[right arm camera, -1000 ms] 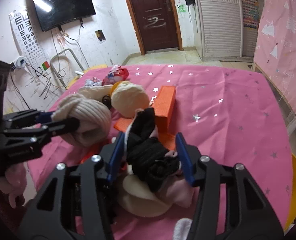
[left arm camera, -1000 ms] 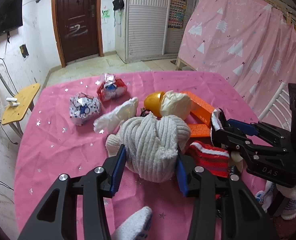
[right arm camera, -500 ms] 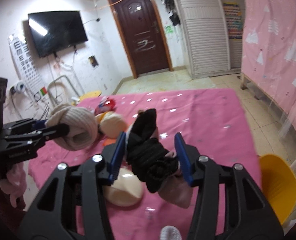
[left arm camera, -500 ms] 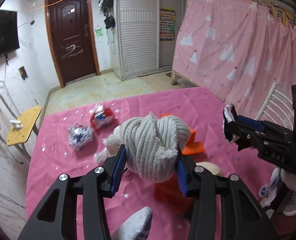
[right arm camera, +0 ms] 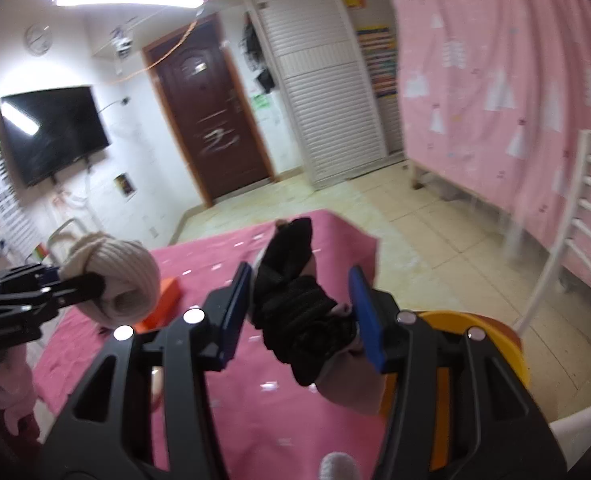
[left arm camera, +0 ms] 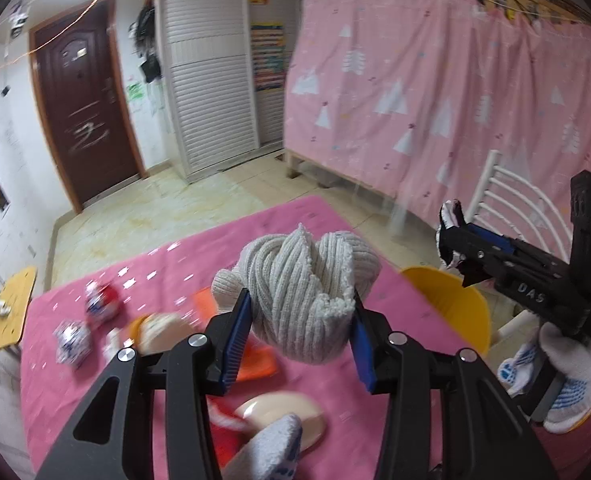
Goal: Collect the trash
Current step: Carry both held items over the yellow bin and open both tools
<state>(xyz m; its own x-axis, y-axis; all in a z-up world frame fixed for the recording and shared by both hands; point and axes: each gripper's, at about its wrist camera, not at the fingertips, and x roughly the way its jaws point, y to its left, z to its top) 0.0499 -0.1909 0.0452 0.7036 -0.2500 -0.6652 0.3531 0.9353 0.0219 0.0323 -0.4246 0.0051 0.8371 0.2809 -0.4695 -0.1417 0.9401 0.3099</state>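
Observation:
My left gripper [left arm camera: 301, 336] is shut on a grey ribbed knotted sock bundle [left arm camera: 299, 284], held up above the pink table [left arm camera: 167, 264]. My right gripper [right arm camera: 299, 312] is shut on a black and pale pink sock bundle [right arm camera: 295, 300], also lifted. A yellow bin [left arm camera: 451, 304] stands beside the table's right edge, just beyond both bundles; in the right wrist view the yellow bin [right arm camera: 495, 344] sits under my right finger. From the right wrist view the left gripper [right arm camera: 91, 286] and its grey bundle [right arm camera: 119, 276] show at left. The left wrist view has the right gripper [left arm camera: 451, 236] at right.
On the table lie two crumpled wrappers [left arm camera: 103, 300], an orange box [right arm camera: 163, 300], a cream ball [left arm camera: 159, 328], a peach round thing [left arm camera: 279, 416] and a red sock [left arm camera: 223, 428]. A white chair [right arm camera: 567, 248] and a pink curtain [left arm camera: 455, 92] stand to the right.
Both grippers have lifted their sock bundles off the table and swung right, towards the yellow bin, which has come into view. The grips have not changed.

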